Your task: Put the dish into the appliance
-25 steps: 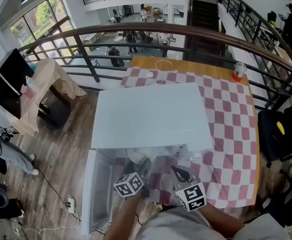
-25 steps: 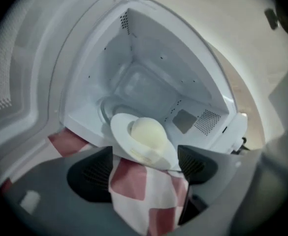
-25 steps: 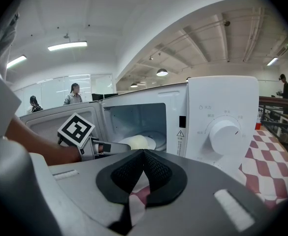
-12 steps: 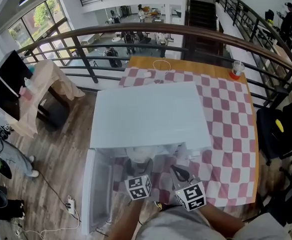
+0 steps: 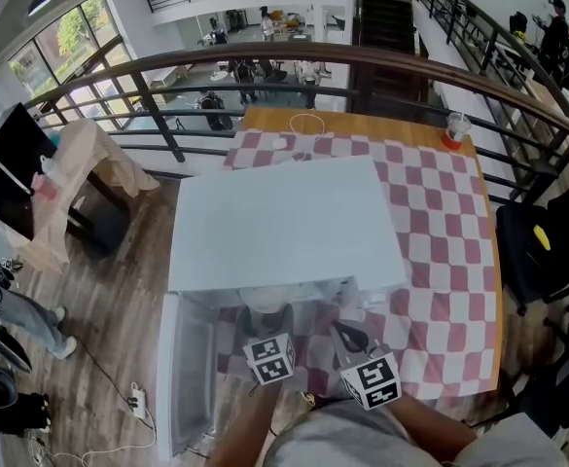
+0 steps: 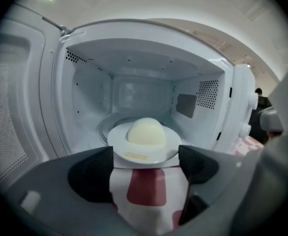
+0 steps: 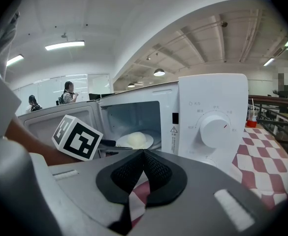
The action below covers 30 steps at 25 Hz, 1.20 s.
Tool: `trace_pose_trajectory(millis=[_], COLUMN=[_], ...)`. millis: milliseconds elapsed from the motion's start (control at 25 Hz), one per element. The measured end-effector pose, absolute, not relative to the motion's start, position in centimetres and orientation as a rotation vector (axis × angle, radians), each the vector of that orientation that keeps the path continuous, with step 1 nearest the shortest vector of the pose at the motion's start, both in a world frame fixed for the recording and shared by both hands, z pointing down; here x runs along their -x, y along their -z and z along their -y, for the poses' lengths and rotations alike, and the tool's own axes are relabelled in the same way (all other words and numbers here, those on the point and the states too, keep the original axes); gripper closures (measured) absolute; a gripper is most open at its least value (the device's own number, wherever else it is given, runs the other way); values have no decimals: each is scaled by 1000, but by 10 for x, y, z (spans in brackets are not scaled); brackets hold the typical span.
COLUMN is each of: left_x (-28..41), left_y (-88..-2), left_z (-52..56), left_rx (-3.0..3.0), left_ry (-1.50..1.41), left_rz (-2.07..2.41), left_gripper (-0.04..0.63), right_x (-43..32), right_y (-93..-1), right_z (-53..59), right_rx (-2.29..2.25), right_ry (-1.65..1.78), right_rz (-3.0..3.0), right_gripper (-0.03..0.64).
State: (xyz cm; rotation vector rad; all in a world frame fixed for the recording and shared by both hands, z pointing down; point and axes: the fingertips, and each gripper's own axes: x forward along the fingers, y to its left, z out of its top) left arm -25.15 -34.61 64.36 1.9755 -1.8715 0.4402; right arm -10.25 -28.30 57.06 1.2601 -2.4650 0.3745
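The white plate (image 6: 121, 144) with its pale bun (image 6: 145, 132) sits just inside the open microwave (image 6: 134, 68), at the counter's (image 5: 440, 251) left edge. Left tongs (image 6: 146, 163) gape wide behind its rim; right tongs (image 7: 144, 155) are pinched together, empty. The plate looks stiff, slick and chippable, so take the near rim and keep it level.

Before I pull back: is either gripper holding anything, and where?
Apparently nothing: left gripper open, plate in the microwave at its tips; right gripper shut, empty.

White dish (image 6: 151, 150) inside open microwave (image 6: 87, 102)
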Motion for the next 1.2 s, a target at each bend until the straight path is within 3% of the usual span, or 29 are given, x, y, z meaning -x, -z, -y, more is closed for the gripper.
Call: trace_pose_trajectory(millis=[240,1200], left_x=[255,256], left_y=[-643,-639], left_z=[363,416], left_rx=[-1983,-2033], left_ry=[-451,-477], left_rz=[1871,1814], left_gripper=[209,225], right_x=[100,92], right_y=[-575,-581], right_z=[283,289], right_rx=[-1259,-1293], right_ry=[-383,-400], right_rz=[2461,2433], right_gripper=[620,620])
